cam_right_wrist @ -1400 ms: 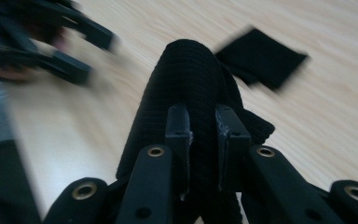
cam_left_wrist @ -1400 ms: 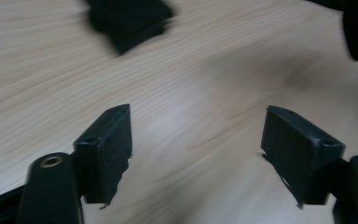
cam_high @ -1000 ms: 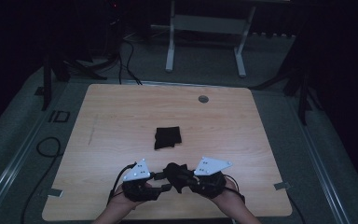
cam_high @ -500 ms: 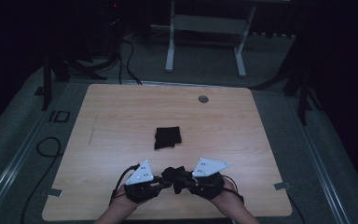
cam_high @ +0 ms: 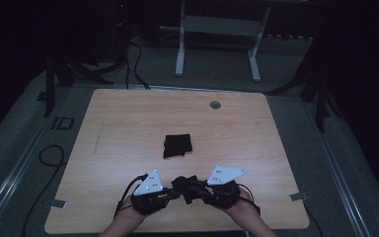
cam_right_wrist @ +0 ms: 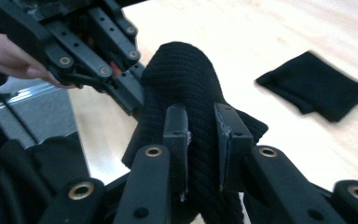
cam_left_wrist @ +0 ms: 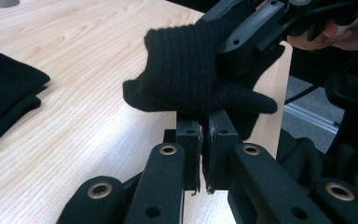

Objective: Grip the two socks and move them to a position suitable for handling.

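Black ribbed knit, soft and limp, is what both claws have hold of: a small sock-like piece [cam_high: 186,186] held just above the near edge of the tabletop [cam_high: 128,123], between the person's two hands. The left claw [cam_left_wrist: 204,122] has just been closing and now pinches a thin fold at the lower edge of the fabric, its jaws nearly together. The right claw [cam_right_wrist: 200,122] is clamped on a thicker bunch of the same knit, so its jaws stand a little apart with cloth filling the gap. By the look of it the piece is very light, droops wherever it is unsupported, and has nothing fragile about it; the ribbing should give the pads good friction, so slipping seems unlikely. It stretches, though, so pulling the two grips apart will lengthen it rather than move it. An edge or the cuff is the sensible place to take it, as a single layer where possible. Farther out, near the middle of the tabletop, lies a second folded black knit piece [cam_high: 177,145]. No brand, label or writing can be read anywhere on either.
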The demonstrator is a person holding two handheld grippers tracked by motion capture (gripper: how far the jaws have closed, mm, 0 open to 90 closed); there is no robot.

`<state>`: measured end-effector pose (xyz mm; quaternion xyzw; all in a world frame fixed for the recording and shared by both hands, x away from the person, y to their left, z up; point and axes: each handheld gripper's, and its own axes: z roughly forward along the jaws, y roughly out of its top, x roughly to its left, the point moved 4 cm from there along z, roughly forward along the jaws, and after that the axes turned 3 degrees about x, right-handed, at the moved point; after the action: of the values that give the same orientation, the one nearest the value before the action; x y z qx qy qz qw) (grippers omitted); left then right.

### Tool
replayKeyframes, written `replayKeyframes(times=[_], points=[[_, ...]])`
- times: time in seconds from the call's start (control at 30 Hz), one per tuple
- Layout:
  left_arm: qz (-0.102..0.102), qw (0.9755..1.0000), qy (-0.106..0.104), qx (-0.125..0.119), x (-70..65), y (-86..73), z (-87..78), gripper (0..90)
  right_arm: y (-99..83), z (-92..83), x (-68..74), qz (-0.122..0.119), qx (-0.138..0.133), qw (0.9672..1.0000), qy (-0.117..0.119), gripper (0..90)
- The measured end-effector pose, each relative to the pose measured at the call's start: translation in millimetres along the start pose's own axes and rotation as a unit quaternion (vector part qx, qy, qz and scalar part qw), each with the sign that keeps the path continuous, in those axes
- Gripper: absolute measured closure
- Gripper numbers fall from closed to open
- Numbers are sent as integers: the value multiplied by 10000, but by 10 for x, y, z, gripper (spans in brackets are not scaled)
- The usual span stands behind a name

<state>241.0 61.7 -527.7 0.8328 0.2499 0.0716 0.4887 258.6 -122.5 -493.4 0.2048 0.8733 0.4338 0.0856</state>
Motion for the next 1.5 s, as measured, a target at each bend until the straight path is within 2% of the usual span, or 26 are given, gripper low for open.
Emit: replayKeyframes(times=[0.17, 0.2, 0.27, 0.3, 0.33, 0.43, 0.47, 0.5, 0.53, 0.6, 0.63, 0.7, 0.77, 0.9, 0.93, 1.0, 1.07, 1.17, 1.23, 1.27, 1.3, 1.33, 1.4, 1.47, 1.5], points=[[51, 9999, 104, 98, 0, -3, -11, 876, 5, -37, -30, 108, -44, 9999, 124, 772], [35, 9999, 101, 120, 10, -8, -14, 876, 4, -52, -43, 114, -82, 9999, 49, 778], [3, 9997, 200, 167, 44, -30, -32, 879, 0, -81, -68, 158, -81, 9998, 87, 820], [-86, 9997, 163, 164, 66, -40, -45, 882, 1, -111, -93, 190, -123, 9997, -6, 821], [-144, 9998, 94, 111, 79, -45, -65, 885, -1, -136, -116, 246, -145, 9996, 8, 826], [-100, 9998, 124, 125, 78, -40, -86, 888, -13, -166, -139, 252, -162, 9995, -55, 833], [6, 9996, 211, 170, 70, -42, -86, 888, -24, -155, -135, 218, -89, 9997, -43, 836], [11, 9995, 240, 183, 75, -49, -83, 886, -32, -144, -127, 185, -53, 9998, -106, 836], [-42, 9996, 219, 175, 86, -58, -82, 886, -34, -141, -126, 217, -49, 9997, -28, 836], [-132, 9995, 199, 185, 100, -61, -90, 888, -44, -143, -132, 218, -39, 9997, -73, 836], [-88, 9992, 312, 218, 108, -64, -104, 900, -52, -143, -133, 228, -22, 9997, -73, 836], [-223, 9988, 354, 237, 136, -68, -152, 900, -75, -172, -182, 223, -11, 9991, -368, 836], [-245, 9982, 476, 270, 169, -83, -195, 900, -122, -208, -258, 327, 7, 9985, -440, 836], [-554, 9966, 474, 388, 263, -178, -181, 900, -323, -209, -425, 609, 273, 9955, -670, 836], [-564, 9964, 499, 402, 270, -195, -161, 900, -404, -195, -476, 698, 398, 9944, -689, 835], [-528, 9960, 470, 554, 267, -232, -75, 900, -510, -185, -547, 887, 473, 9922, -733, 834], [-495, 9952, 442, 722, 268, -255, 29, 900, -619, -176, -628, 991, 597, 9895, -865, 832], [-466, 9940, 432, 891, 314, -265, 183, 900, -743, -167, -742, 1071, 745, 9865, -986, 828], [-496, 9937, 434, 911, 326, -262, 215, 900, -782, -162, -779, 1095, 797, 9855, -1018, 825], [-440, 9929, 425, 1025, 360, -257, 291, 900, -803, -159, -801, 1104, 826, 9848, -1053, 810], [-452, 9924, 417, 1067, 371, -257, 319, 900, -850, -145, -840, 1142, 909, 9841, -1011, 708], [-445, 9918, 409, 1122, 387, -259, 349, 900, -865, -142, -849, 1176, 947, 9835, -1000, 678], [-463, 9917, 429, 1118, 410, -254, 381, 900, -890, -151, -862, 1210, 999, 9828, -972, 571], [-488, 9919, 439, 1089, 434, -237, 381, 900, -883, -219, -879, 1220, 949, 9824, -1044, 493], [-492, 9920, 467, 1061, 447, -226, 376, 900, -877, -249, -888, 1254, 929, 9824, -1030, 489]])
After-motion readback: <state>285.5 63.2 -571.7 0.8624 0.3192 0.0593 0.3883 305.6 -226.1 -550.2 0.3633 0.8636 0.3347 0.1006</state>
